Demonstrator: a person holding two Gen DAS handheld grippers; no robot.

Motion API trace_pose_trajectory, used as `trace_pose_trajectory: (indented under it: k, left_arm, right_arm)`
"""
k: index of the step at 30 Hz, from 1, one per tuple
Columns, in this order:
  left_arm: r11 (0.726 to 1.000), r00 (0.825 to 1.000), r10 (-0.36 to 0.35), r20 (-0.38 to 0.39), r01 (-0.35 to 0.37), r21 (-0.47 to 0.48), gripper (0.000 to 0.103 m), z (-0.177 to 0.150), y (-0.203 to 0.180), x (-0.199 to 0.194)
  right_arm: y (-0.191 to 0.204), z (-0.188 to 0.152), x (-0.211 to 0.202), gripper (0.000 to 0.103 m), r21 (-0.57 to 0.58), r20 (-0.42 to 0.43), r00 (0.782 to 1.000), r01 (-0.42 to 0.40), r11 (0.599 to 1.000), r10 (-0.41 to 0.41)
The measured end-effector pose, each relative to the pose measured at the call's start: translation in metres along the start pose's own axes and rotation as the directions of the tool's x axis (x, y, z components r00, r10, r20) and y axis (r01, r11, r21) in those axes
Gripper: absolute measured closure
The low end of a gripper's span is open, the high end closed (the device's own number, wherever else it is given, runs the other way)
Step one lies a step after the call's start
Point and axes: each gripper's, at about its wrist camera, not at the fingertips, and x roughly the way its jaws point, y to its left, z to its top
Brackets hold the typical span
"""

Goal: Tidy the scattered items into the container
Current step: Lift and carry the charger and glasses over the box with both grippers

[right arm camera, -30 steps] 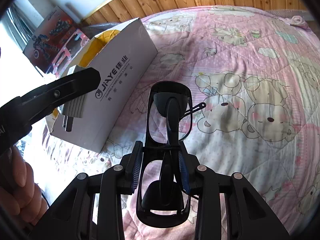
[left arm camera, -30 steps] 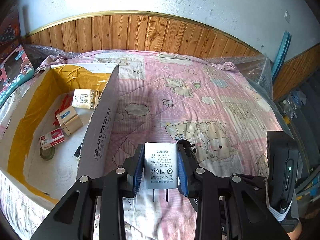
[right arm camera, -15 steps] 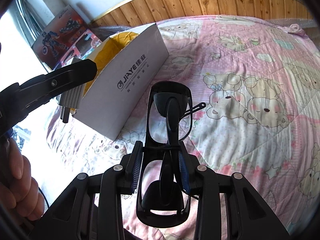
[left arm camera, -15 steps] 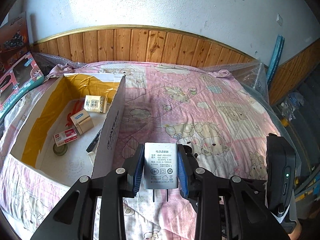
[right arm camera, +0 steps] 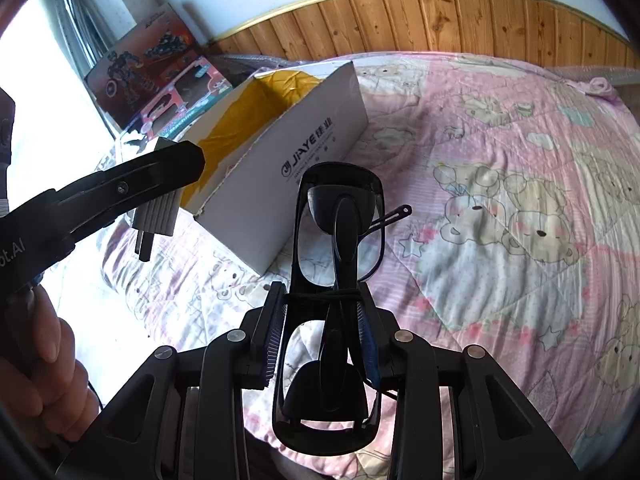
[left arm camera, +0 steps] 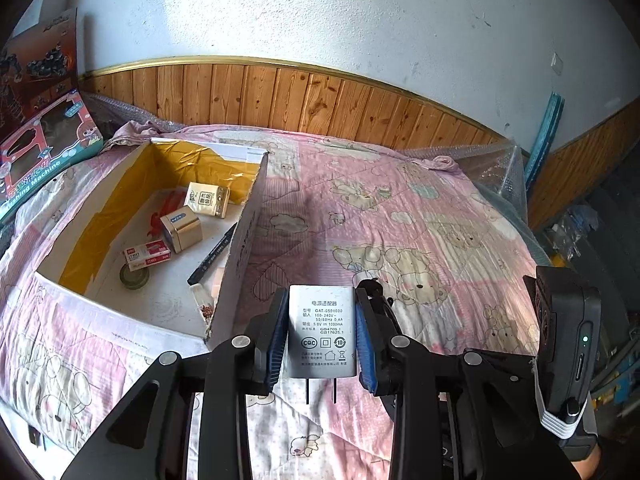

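My left gripper [left arm camera: 322, 336] is shut on a grey power adapter [left arm camera: 322, 330], prongs pointing down, held in the air above the pink bedspread just right of the box's near corner. The white cardboard box [left arm camera: 240, 264] with yellow-taped inner walls lies open to the left; inside are two small gold boxes, a staple box, a pen and a tape roll. My right gripper [right arm camera: 322, 320] is shut on folded black glasses [right arm camera: 340, 240], held above the bed. In the right wrist view the box [right arm camera: 304, 160] sits ahead on the left, and the left gripper [right arm camera: 160, 184] with the adapter hangs before it.
Toy boxes [left arm camera: 40, 140] lean at the far left beside the bed. Wooden wall panelling [left arm camera: 320, 100] runs behind the bed. A person's hand [right arm camera: 36, 360] grips the left tool. The pink bear-print bedspread [left arm camera: 400, 220] stretches right of the box.
Both grippers have risen and drawn back with their loads, so the box looks smaller and farther. More of the wall shows in the left wrist view.
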Motion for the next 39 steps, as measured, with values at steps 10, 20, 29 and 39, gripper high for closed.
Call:
trace_pose_trajectory:
  k: [10, 20, 29, 39]
  left_arm:
    - [0.991, 0.999, 0.008, 0.043, -0.003, -0.134, 0.071, 0.011, 0.059, -0.022]
    - [0.965, 0.998, 0.01, 0.057, 0.006, -0.261, 0.071, 0.03, 0.12, -0.02]
    - [0.957, 0.999, 0.016, 0.043, -0.003, -0.291, 0.071, 0.054, 0.149, 0.0]
    - [0.968, 0.996, 0.029, -0.083, -0.048, -0.245, 0.071, 0.062, 0.157, 0.051]
  right_arm:
    - [0.04, 0.041, 0.008, 0.067, -0.079, 0.017, 0.999, -0.038, 0.996, 0.039]
    - [0.064, 0.098, 0.031, 0.067, -0.104, 0.009, 0.996, -0.085, 0.991, 0.086]
    - [0.082, 0.157, 0.06, 0.067, -0.138, 0.001, 0.995, -0.097, 0.986, 0.098]
    - [0.074, 0.208, 0.114, 0.067, -0.131, -0.073, 0.995, -0.079, 0.988, 0.07]
